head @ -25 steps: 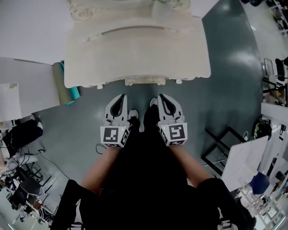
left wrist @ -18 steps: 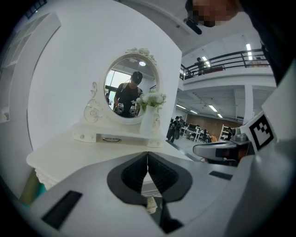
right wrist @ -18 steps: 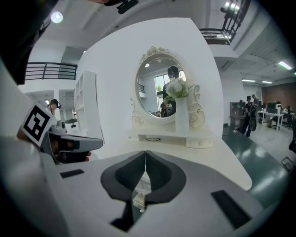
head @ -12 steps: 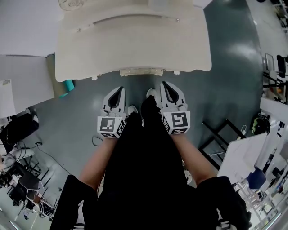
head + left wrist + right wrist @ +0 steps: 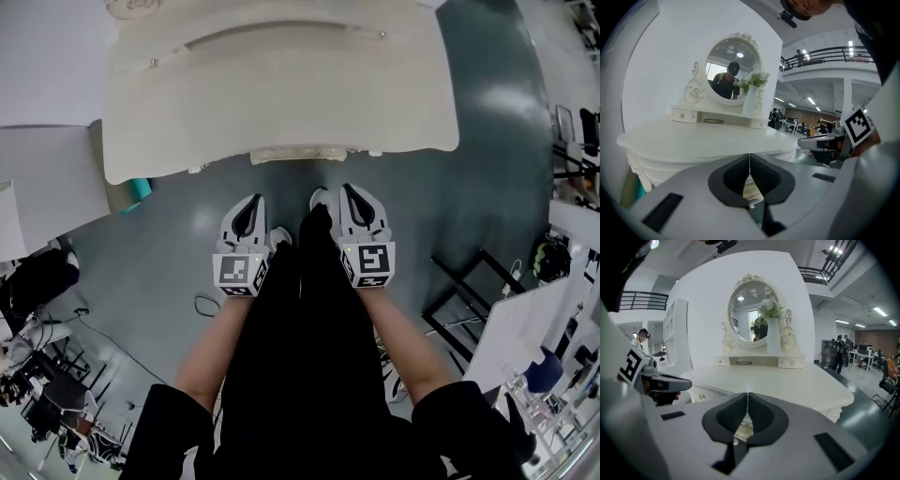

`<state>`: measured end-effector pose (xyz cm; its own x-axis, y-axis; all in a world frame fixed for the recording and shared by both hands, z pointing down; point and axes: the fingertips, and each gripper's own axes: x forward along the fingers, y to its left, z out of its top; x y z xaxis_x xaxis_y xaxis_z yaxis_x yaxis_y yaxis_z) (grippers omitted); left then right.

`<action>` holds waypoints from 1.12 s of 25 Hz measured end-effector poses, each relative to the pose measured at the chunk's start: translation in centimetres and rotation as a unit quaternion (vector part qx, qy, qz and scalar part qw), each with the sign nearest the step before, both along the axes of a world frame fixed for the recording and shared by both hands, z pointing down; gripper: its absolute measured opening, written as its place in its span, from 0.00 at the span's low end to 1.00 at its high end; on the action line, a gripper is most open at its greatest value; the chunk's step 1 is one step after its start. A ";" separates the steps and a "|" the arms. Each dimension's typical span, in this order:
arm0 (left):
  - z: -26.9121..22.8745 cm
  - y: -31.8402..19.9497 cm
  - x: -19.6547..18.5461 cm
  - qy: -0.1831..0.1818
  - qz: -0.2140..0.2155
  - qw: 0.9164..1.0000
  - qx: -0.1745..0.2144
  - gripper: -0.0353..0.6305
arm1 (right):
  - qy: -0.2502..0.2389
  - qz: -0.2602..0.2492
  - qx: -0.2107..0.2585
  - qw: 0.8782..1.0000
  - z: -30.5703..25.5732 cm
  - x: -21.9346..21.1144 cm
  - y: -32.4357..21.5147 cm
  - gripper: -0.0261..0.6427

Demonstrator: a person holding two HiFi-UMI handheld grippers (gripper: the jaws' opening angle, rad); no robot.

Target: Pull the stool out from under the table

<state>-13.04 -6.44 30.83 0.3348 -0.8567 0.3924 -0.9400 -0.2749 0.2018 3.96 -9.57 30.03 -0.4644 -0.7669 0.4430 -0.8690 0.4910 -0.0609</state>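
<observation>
Left hand-held gripper: we hold it clenched, empty, short of the surface.
Stool: tucked under the surface, only its front edge showing.
Right hand-held gripper: clenched, empty.
Risk: with the jaws clenched, we likely slip off the stool's edge.

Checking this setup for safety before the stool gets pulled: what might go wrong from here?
Both the left tongs and right tongs are shut, so they may shove the stool rather than grip it. Only its edge shows under the dressing table; a snag might jolt the tall vase.
</observation>
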 end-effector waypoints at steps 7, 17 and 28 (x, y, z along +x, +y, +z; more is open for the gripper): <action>6.4 -0.1 -0.1 -0.016 0.020 1.000 -0.005 0.08 | 0.022 -0.003 0.014 1.000 5.9 -0.4 0.1 0.07; 16.0 -0.7 -2.9 -0.040 0.012 0.999 -0.024 0.08 | 0.026 -0.027 -0.021 0.999 17.1 -1.8 -1.3 0.07; 23.6 -2.3 -4.2 -0.043 0.008 0.998 -0.054 0.08 | 0.067 -0.022 -0.074 0.995 26.3 1.3 -2.6 0.07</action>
